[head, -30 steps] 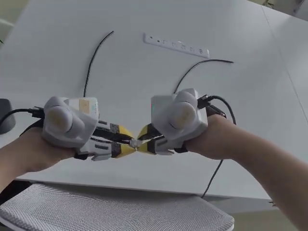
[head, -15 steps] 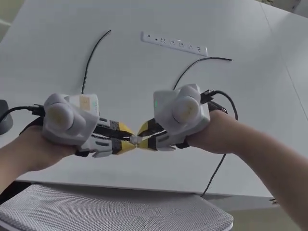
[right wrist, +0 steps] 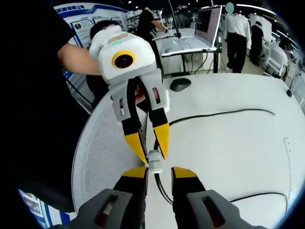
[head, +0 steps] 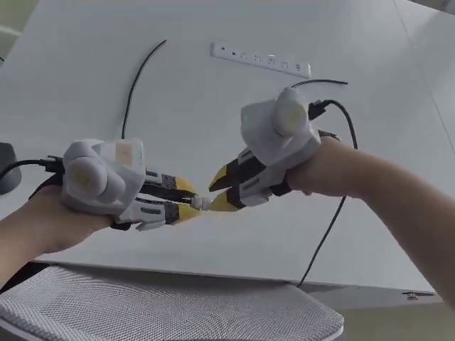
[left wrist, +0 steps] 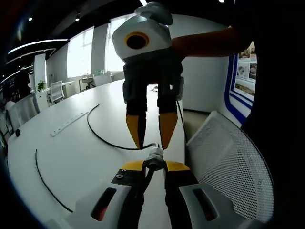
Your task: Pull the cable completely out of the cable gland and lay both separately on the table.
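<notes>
A small white cable gland (head: pixel 202 204) sits pinched between the yellow jaw tips of my left gripper (head: pixel 193 206), held just past the table's near edge. In the left gripper view the gland (left wrist: pixel 155 159) rests at the tips of the left gripper (left wrist: pixel 155 166), and a black cable (left wrist: pixel 114 144) curls from it across the table. My right gripper (head: pixel 222 192) hangs tilted just right of the gland, jaws apart and holding nothing. In the right gripper view the gland (right wrist: pixel 154 163) lies ahead of the right gripper (right wrist: pixel 160 172), and the cable (right wrist: pixel 161 187) runs down between its jaws.
A white power strip (head: pixel 259 60) lies at the table's far side. A second loose black cable (head: pixel 135 82) lies at the left. A dark object (head: pixel 7 174) sits at the left edge. A grey mesh chair (head: pixel 163 312) stands under the grippers.
My right gripper has lifted up and to the right off the gland and its jaws now stand apart. The left gripper keeps the gland in about the same place.
</notes>
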{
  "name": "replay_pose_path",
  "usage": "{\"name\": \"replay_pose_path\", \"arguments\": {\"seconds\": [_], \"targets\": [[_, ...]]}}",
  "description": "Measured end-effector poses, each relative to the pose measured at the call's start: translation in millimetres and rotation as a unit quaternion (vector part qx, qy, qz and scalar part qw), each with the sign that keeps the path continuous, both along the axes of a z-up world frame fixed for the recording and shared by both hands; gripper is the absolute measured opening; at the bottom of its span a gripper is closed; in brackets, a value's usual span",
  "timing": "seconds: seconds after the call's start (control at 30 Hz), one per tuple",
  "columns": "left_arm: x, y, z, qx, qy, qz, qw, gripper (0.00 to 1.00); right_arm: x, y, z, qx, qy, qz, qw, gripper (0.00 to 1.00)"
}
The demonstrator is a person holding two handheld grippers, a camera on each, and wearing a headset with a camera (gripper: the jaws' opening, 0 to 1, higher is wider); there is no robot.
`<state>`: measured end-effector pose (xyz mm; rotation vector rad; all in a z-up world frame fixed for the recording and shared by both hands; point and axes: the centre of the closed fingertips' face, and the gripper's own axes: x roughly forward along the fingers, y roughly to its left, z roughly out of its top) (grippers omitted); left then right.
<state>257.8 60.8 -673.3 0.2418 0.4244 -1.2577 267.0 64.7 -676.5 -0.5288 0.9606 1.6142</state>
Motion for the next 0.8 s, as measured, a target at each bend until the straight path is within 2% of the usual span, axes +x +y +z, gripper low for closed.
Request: {"name": "replay_pose_path", "arguments": {"seconds": [0.07,0.13,0.2,0.33,0.37,0.43,0.53,0.6,0.7,0.8], "targets": [[1.0,-0.7,0.9,0.003,-0.008,0.002,1.0000,0.15,0.7,0.0,-2.7,-0.001,0.026,0.003,0.9997,0.16],[1.2,-1.3,1.8,0.009,-0.018,-0.001,0.9998,0.15,-1.7,-1.1,-3.2,-0.007,0.035,0.009,0.9993,0.16],[-0.4,-2.1,1.1,0.020,-0.024,-0.006,0.9995,0.15,-5.4,3.3,0.5,0.002,0.049,0.016,0.9987,0.15],[-5.5,-4.2,-1.6,0.039,-0.038,-0.020,0.9983,0.15,-9.2,4.2,2.6,0.001,0.097,0.022,0.9950,0.15],[-6.1,-4.7,-1.8,0.041,-0.041,-0.022,0.9981,0.15,-10.2,4.2,1.7,0.000,0.100,0.027,0.9946,0.15],[-7.2,-5.6,-2.2,0.044,-0.045,-0.025,0.9977,0.15,-15.8,1.7,-1.2,-0.012,0.119,0.037,0.9921,0.15],[-8.4,-8.0,1.1,0.040,-0.053,-0.029,0.9974,0.15,-22.2,-0.7,-5.0,-0.021,0.133,0.049,0.9896,0.13],[-10.4,-10.3,2.6,0.043,-0.064,-0.038,0.9963,0.15,-25.6,0.4,-3.5,-0.017,0.157,0.042,0.9865,0.13],[-12.6,-11.7,3.0,0.050,-0.073,-0.049,0.9949,0.15,-34.2,-1.9,-0.8,-0.018,0.204,0.034,0.9783,0.09],[-14.9,-13.1,1.5,0.057,-0.076,-0.059,0.9937,0.15,-37.1,-3.3,-2.3,-0.019,0.214,0.036,0.9761,0.09]]}}
